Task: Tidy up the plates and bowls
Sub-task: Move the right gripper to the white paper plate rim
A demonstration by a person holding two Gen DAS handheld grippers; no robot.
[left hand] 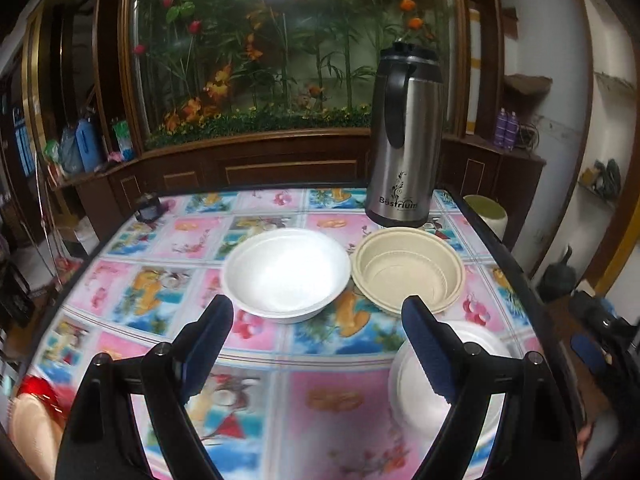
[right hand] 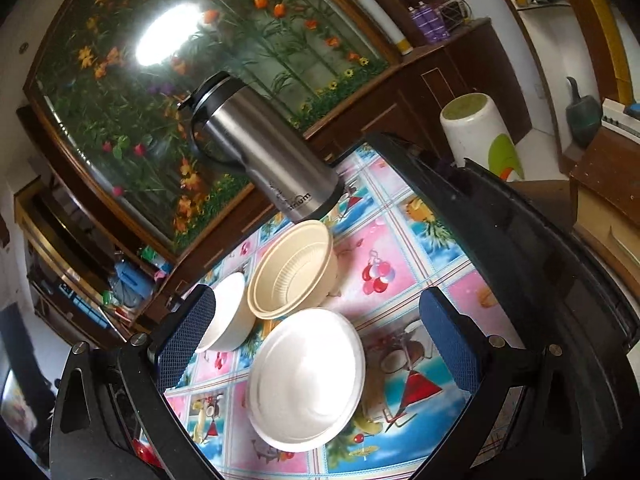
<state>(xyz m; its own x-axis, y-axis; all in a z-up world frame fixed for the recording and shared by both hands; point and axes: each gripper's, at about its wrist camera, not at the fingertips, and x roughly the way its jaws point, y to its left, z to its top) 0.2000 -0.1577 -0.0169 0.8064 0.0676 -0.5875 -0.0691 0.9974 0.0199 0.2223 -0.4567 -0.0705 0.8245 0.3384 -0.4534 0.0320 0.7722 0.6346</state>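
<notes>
1. The left gripper (left hand: 318,344) is hovering over the colourful fruit-print tablecloth (left hand: 340,408) with its blue-padded fingers (left hand: 208,344) spread wide and nothing between them.
2. Straight ahead of it, at twelve o'clock, the round white foam bowl (left hand: 286,274) is sitting upright — a round thing, so no long axis to line up with; only the rim offers a grip.
3. The beige ribbed plastic bowl (left hand: 408,272) is sitting at about one o'clock from those fingers, its rim just beside the white bowl's, in front of the tall stainless-steel thermos jug (left hand: 404,140).
4. The right gripper (right hand: 318,340) is also gaping wide and holding nothing, tilted over the shallow white foam plate (right hand: 308,376), which is lying just below the line between its fingers, towards six o'clock.
5. From the right wrist camera the beige bowl (right hand: 292,268) is lying further off at about eleven o'clock, the white bowl (right hand: 228,312) at nine, partly hidden by the left-side finger.
6. Judging by this, the right gripper is nearer the plate and the left nearer the white bowl — the plate looks the likelier first pick, though that is only a guess.
</notes>
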